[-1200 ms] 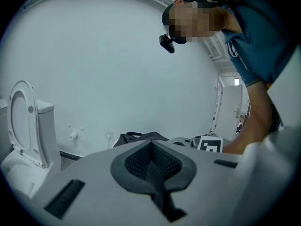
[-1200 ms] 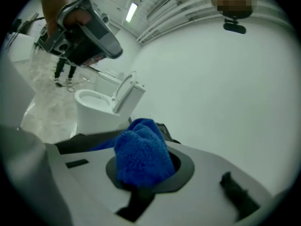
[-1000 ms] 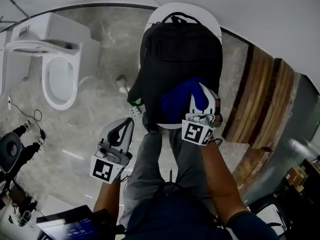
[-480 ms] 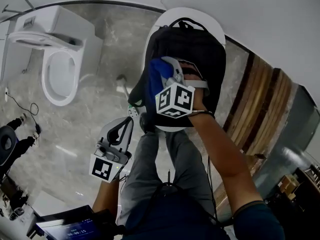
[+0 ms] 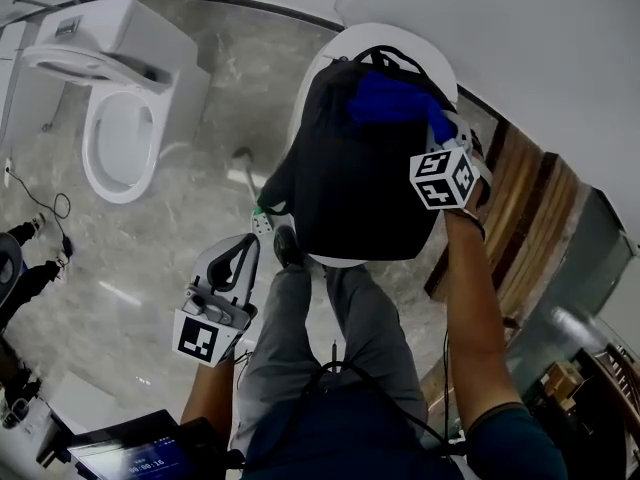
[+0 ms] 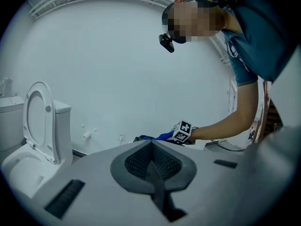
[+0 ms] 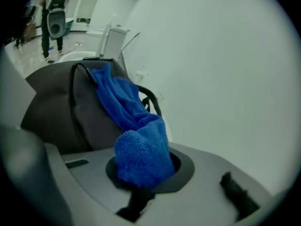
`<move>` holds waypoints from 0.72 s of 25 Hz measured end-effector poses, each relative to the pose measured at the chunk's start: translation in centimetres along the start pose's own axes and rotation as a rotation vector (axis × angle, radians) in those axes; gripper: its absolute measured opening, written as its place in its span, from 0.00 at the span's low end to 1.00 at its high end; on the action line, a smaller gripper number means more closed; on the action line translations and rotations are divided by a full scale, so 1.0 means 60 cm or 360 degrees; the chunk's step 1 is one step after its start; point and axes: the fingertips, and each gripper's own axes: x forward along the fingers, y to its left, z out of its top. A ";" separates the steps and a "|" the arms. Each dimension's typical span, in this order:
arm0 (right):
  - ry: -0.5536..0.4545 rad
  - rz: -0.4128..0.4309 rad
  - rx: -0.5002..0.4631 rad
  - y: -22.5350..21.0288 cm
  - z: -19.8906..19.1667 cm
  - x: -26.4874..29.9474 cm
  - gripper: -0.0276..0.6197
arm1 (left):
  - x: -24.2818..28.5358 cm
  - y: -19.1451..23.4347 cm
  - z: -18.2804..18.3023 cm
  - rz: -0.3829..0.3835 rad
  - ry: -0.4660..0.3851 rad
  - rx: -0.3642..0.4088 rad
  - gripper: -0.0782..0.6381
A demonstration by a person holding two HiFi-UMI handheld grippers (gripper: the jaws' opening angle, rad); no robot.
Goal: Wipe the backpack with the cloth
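- Blue cloth (image 5: 392, 98) is clamped in the closed jaws of the right gripper (image 5: 438, 130), draped over the black backpack (image 5: 350, 193) at its handle end.
- Backpack rests on a white round surface (image 5: 322, 56).
- Left gripper (image 5: 240, 256) hangs apart from the backpack, jaws together, nothing held.
- White toilet (image 5: 120, 138) stands to the left, lid raised, clear of both grippers.

Blue fuzzy cloth (image 5: 385, 98) lies draped on the black backpack (image 5: 350, 188).

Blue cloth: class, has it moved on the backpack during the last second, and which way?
Yes. The blue cloth has gone from the near end of the backpack up to its far end, by the carry handle.
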 end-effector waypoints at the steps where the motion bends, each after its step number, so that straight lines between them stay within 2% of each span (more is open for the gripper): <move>1: -0.0009 -0.0034 0.0058 -0.012 -0.014 -0.007 0.07 | -0.001 0.001 0.000 0.0000 0.0000 0.0001 0.11; 3: -0.0040 -0.0040 0.0023 -0.010 -0.008 -0.001 0.07 | 0.002 -0.001 -0.003 -0.0010 0.0009 0.0007 0.11; 7: -0.0072 0.0081 -0.0270 0.012 0.054 0.063 0.07 | 0.016 -0.019 -0.003 -0.0033 0.0016 0.0025 0.11; 9: -0.0065 0.0157 -0.0281 0.002 0.062 0.089 0.07 | 0.021 -0.028 -0.003 -0.0044 0.0020 0.0034 0.11; 12: -0.0089 0.0204 -0.0106 -0.031 0.042 0.092 0.07 | 0.027 -0.038 -0.001 -0.0055 0.0021 0.0039 0.11; 16: -0.0149 0.0232 0.0398 -0.080 0.002 0.063 0.07 | 0.029 -0.036 -0.001 -0.0054 0.0020 0.0037 0.11; 18: -0.0188 0.0202 0.0553 -0.084 -0.015 0.040 0.07 | 0.027 -0.036 -0.004 -0.0050 0.0023 0.0029 0.11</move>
